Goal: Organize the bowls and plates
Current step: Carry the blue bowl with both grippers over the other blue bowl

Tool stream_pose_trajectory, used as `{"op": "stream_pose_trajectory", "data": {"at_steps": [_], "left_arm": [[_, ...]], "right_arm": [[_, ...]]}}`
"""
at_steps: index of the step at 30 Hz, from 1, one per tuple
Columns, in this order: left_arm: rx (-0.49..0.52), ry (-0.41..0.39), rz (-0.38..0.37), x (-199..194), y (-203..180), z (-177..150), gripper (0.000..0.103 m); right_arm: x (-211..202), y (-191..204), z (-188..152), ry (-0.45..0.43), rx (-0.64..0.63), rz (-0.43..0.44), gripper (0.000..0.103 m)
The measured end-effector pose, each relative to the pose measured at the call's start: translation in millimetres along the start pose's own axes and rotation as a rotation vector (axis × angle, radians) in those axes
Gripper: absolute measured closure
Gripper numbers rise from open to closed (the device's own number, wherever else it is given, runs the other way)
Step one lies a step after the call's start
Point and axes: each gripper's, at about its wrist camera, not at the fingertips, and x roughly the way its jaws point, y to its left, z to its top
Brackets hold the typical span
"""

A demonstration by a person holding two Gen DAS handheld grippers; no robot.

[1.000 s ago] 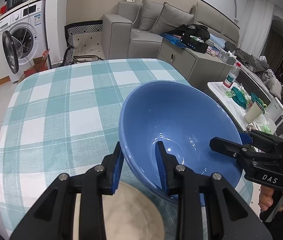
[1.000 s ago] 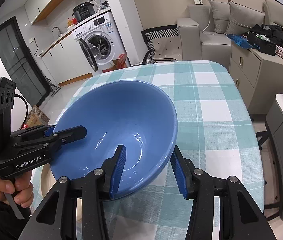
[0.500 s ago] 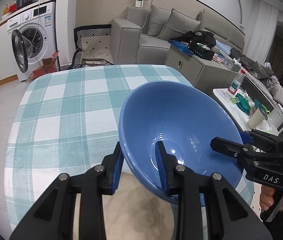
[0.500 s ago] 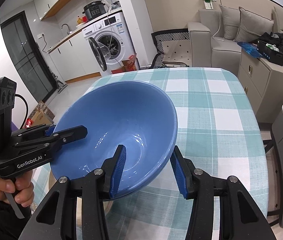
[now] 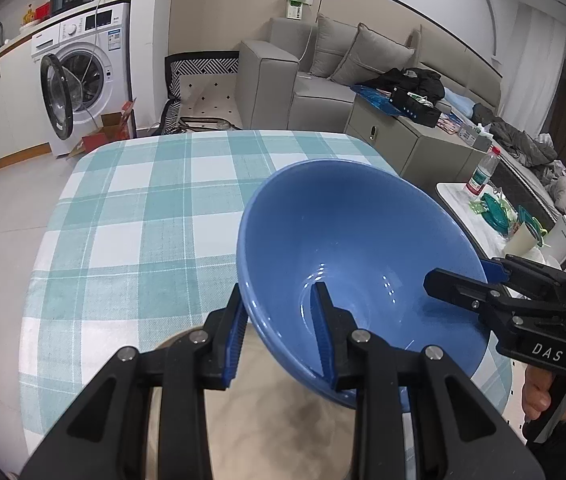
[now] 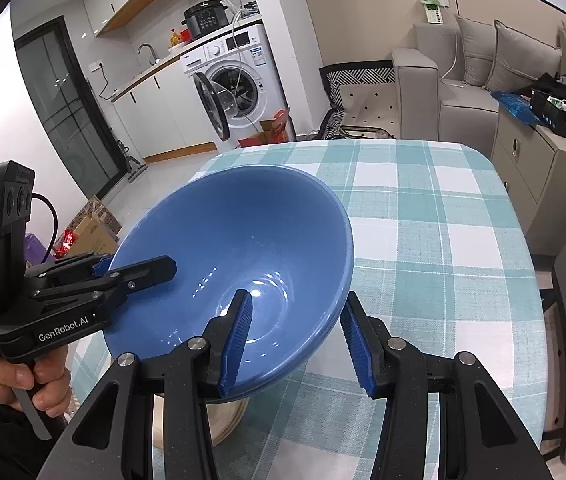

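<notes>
A large blue bowl [image 5: 347, 240] is held in the air above the checked table, tilted. My left gripper [image 5: 279, 332] is shut on its left rim, one finger inside and one outside. My right gripper [image 6: 295, 332] straddles the bowl's [image 6: 239, 240] right rim with one finger inside and one outside, jaws wider than the wall. A beige plate [image 5: 275, 420] lies on the table right under the bowl; it also shows in the right wrist view [image 6: 223, 420]. Each gripper shows in the other's view, the left [image 6: 139, 274] and the right [image 5: 463, 280].
The table has a teal and white checked cloth [image 5: 143, 216]. A washing machine [image 6: 235, 80] with an open door stands beyond it. A grey sofa [image 5: 323, 76] and a cabinet [image 6: 539, 148] are at the far right. A side table with a bottle [image 5: 483, 168] stands to the right.
Both grippers have lifted the bowl higher above the table. The table looks farther below and more of the beige plate shows under the bowl. The grips look the same.
</notes>
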Motion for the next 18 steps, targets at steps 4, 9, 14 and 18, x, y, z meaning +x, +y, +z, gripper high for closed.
{"op": "stream_pose_trajectory", "data": {"at_steps": [4,9,14,18], "left_arm": [[-0.010,-0.005,0.013,-5.7,2.0,-4.3,0.073],[-0.025,-0.014,0.030,-13.9,7.3,-10.3,0.073],[-0.044,-0.021,0.047,-21.4,14.0,-17.1,0.073],[-0.056,-0.023,0.060,-26.4,18.6,-23.6,0.073]], "right_arm": [[0.2,5.0,0.2,0.004,-0.014,0.010,0.056],[0.7,13.0,-0.3,0.009,-0.032,0.030,0.056],[2.9,22.3,-1.5,0.015,-0.052,0.048,0.056],[3.2,29.8,-3.4,0.019,-0.065,0.062,0.056]]}}
